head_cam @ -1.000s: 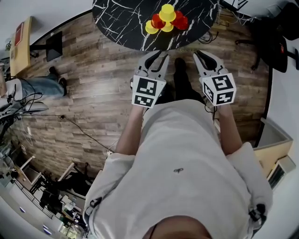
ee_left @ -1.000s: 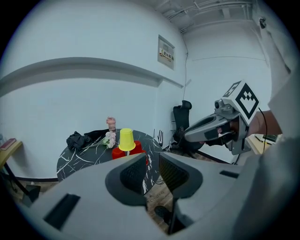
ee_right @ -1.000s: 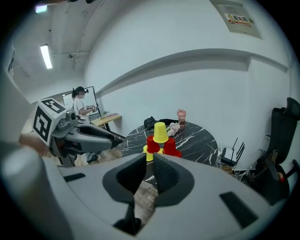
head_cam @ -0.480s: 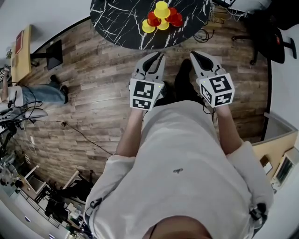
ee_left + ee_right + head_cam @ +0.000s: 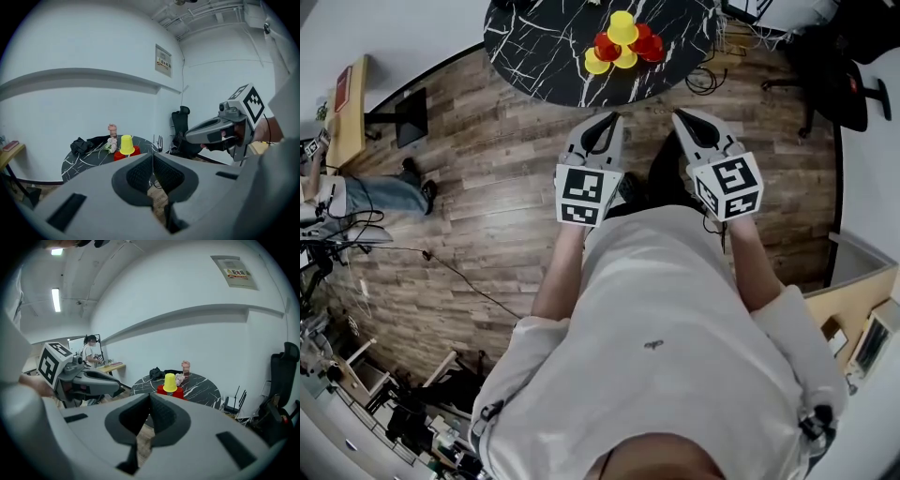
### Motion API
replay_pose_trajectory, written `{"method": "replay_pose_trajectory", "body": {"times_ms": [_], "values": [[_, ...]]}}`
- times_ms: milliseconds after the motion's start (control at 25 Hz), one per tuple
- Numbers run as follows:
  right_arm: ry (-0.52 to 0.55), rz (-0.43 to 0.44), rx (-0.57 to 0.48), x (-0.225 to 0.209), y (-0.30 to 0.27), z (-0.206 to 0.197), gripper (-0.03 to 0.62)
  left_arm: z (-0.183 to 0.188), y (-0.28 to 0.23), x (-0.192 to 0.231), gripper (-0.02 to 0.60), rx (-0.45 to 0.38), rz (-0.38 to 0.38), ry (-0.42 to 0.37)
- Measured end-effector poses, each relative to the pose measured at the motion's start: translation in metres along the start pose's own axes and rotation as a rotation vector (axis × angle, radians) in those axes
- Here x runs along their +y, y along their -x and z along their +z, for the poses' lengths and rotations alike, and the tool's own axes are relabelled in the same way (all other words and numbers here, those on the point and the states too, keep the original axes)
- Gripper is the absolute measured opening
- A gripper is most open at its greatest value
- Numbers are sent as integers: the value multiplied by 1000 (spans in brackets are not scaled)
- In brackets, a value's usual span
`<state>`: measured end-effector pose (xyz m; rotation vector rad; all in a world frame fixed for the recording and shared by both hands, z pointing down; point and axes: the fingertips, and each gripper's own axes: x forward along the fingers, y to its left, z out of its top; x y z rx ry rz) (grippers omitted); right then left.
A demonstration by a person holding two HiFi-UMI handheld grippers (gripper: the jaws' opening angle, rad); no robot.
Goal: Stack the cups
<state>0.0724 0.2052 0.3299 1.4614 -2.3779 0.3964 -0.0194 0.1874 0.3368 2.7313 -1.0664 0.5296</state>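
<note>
Both tools are clenched with nothing in them. The left gripper point(image 5: 152, 161) has just finished closing, pads pressed together on air, and the right gripper point(image 5: 149, 399) is shut tight the same way. They're side by side over the wood floor point(image 5: 487, 187), pointing toward the round black marble table point(image 5: 534, 56) but well short of it.

The cups are all bunched near the table's near edge, every one upside down, so nothing's sitting inside any of them. The top yellow cup point(image 5: 622, 26) is perched on the red cups point(image 5: 607, 47), and two more yellow cups point(image 5: 597, 63) stand right against the reds on the side facing the person.

Further back on the table there's a pink container point(image 5: 112, 130), upright, can't tell what's in it. There's also a dark cloth point(image 5: 82, 144) bunched up off to the left, apart from the cups.
</note>
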Motion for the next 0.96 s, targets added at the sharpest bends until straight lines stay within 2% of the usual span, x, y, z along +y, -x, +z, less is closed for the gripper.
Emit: {"method": "replay_pose_trajectory", "body": {"times_ms": [960], "values": [[7, -5, -3, 2, -17, 10, 3, 2, 3, 22, 5, -28, 16, 34]]}}
